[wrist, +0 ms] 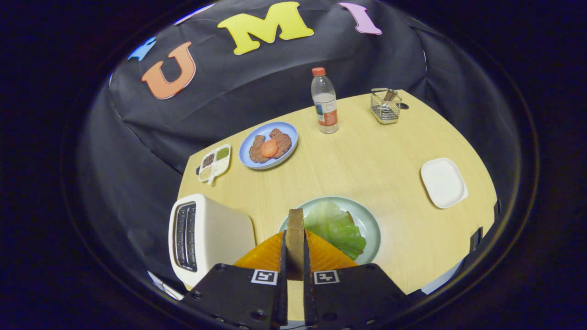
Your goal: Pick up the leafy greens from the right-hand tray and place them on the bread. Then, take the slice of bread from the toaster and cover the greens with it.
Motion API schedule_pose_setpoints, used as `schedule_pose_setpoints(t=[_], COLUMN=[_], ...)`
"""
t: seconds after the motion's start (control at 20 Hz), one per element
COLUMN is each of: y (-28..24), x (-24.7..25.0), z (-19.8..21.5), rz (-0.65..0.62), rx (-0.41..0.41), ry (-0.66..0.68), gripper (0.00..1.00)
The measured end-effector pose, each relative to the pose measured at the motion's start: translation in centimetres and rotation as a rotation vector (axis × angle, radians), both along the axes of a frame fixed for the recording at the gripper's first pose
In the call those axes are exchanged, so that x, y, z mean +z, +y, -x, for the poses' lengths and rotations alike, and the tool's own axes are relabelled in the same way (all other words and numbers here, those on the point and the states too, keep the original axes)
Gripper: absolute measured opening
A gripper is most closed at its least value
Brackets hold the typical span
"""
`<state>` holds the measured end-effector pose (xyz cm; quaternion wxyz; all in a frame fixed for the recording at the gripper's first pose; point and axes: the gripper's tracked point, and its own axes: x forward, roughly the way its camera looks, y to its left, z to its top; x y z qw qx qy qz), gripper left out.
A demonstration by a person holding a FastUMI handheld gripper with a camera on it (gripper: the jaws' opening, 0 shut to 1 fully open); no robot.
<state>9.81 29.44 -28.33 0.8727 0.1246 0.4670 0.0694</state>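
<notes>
My gripper (295, 238) is shut on a slice of brown bread (296, 229), held on edge between both fingers. Just beyond the fingertips lies a pale green round plate (372, 227). On it a leafy green leaf (335, 225) covers a lower bread slice, of which only a brown edge (351, 216) shows. The white toaster (206, 236) stands to the left of the fingers, with its slots (185, 236) dark. The held slice hangs over the near left part of the plate.
A white square tray (443, 182) lies to the right of the plate. Farther back are a blue plate (290, 132) with brown patties and a tomato slice, a small divided dish (214, 162), a water bottle (324, 101) and a wire basket (385, 106).
</notes>
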Motion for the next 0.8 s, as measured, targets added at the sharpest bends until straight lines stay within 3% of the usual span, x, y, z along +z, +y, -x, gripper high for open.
schedule_pose_setpoints(t=[0.55,0.8], y=[-4.5,-7.1], x=[-6.2,-8.7], z=[-1.4,-1.9], rz=[0.051,0.005], rx=[0.000,-0.056], ry=[0.063,0.156], gripper=[0.14,0.14])
